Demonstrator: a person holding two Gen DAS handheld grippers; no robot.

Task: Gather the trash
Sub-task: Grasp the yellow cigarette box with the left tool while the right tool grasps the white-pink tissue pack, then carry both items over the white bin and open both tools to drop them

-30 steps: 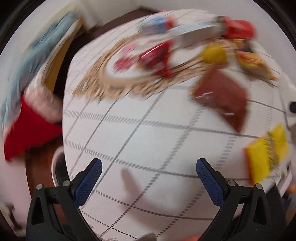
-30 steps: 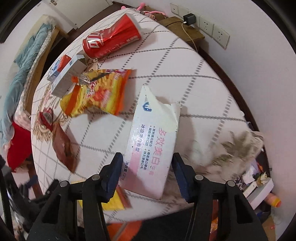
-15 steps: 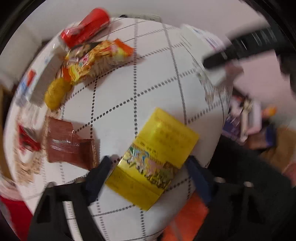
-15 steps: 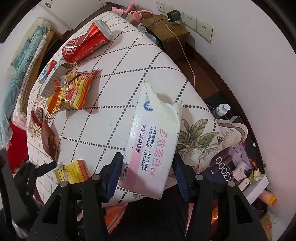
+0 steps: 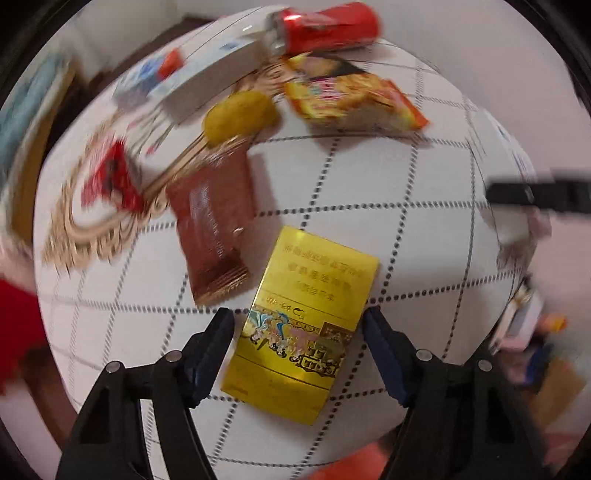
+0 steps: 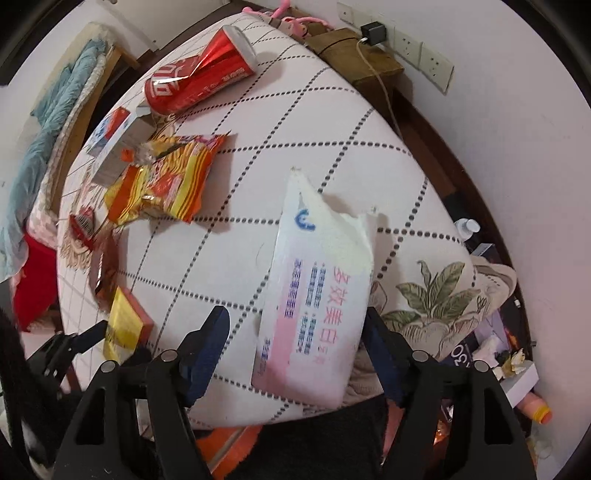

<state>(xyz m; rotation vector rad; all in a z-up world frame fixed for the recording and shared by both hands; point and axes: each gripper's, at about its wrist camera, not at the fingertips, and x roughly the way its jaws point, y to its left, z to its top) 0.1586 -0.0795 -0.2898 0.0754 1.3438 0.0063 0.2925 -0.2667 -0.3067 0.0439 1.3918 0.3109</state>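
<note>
Left claw [image 5: 299,328]: standing apart, having just been closing in, with the flat yellow-gold cardboard packet [image 5: 303,325] lying between its blue pads; small gaps are showing on both sides, so nothing is being grasped.
Right claw [image 6: 295,332]: released, having just been opening, its pads straddling the torn white-and-pink toothpaste carton [image 6: 317,295]; the right-hand pad is sitting close against the carton's edge, the left-hand one standing clear.
Trash farther out: a brown foil sachet [image 5: 210,225] is lying at 11 o'clock from the packet, then a yellow crumpled ball [image 5: 240,118], an orange-and-yellow crinkled snack wrapper [image 5: 351,99] at 12 o'clock, and a dented red drink can [image 5: 325,26] at the far rim of the white grid-patterned worktop [image 5: 406,184].
Step in hand: judged as lining up a pick on the packet.
Next move: likely calling for the left pads to close squarely on the packet's long edges before lifting.
Left view only: the yellow ball.
Right view only: the wall sockets [image 6: 417,51], floor clutter, and the left claw [image 6: 92,332] at 9 o'clock beside the packet [image 6: 125,325].
</note>
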